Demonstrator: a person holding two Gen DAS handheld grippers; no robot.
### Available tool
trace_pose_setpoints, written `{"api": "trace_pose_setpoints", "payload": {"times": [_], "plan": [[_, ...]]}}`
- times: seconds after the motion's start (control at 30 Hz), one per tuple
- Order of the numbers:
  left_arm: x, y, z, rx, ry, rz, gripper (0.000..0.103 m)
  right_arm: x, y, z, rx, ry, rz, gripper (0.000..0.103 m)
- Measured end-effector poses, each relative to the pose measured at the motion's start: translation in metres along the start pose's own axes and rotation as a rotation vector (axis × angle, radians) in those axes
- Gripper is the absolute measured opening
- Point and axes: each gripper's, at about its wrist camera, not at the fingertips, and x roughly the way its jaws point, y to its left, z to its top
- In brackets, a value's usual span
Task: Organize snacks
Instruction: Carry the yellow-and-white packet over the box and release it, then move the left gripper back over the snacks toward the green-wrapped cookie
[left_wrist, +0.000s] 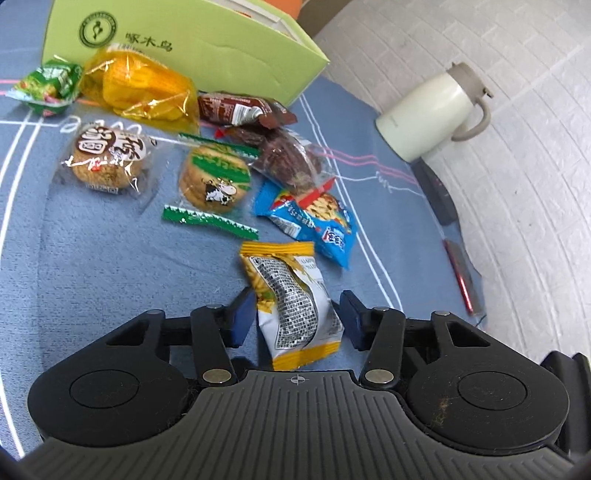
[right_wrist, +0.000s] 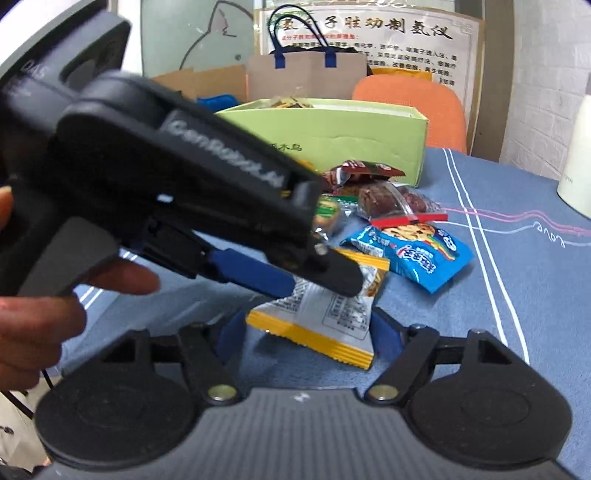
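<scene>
A yellow and silver snack packet (left_wrist: 295, 306) stands between the blue pads of my left gripper (left_wrist: 295, 314); the left pad touches it and the right pad stands a little off, so the jaws are open around it. In the right wrist view the same packet (right_wrist: 325, 317) lies between the fingers of my right gripper (right_wrist: 308, 332), which is open, with the left gripper (right_wrist: 184, 192) reaching down onto it from the left. A green box (left_wrist: 207, 48) with snacks inside (right_wrist: 325, 133) stands at the back.
On the blue cloth (left_wrist: 110, 258) lie a blue packet (left_wrist: 314, 221), two wrapped biscuits (left_wrist: 214, 177), a bag of dates (left_wrist: 291, 158), a brown packet (left_wrist: 236, 109), an orange bag (left_wrist: 140, 88) and a green packet (left_wrist: 48, 86). A white jug (left_wrist: 436, 110) stands at the right by the wall.
</scene>
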Motion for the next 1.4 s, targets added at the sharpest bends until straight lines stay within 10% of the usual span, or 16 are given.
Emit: {"api": "trace_pose_setpoints", "payload": {"times": [0.2, 0.37, 0.67, 1.1, 1.4], "plan": [[-0.002, 0.005, 0.000, -0.034, -0.006, -0.054, 0.049, 0.008, 0.005, -0.001, -0.031, -0.014, -0.014, 0.089], [-0.007, 0.012, -0.007, -0.036, -0.002, -0.062, 0.001, -0.003, 0.018, -0.002, -0.104, -0.042, -0.057, 0.064], [-0.047, 0.006, 0.033, -0.003, -0.099, -0.133, 0.002, -0.007, 0.021, 0.055, -0.151, -0.136, -0.051, 0.064], [-0.050, 0.029, 0.211, 0.038, -0.306, -0.015, 0.004, 0.109, -0.003, 0.211, -0.249, -0.226, 0.032, 0.068], [-0.042, 0.056, 0.232, 0.042, -0.340, 0.016, 0.034, 0.115, -0.030, 0.215, -0.156, -0.228, 0.039, 0.093]]}}
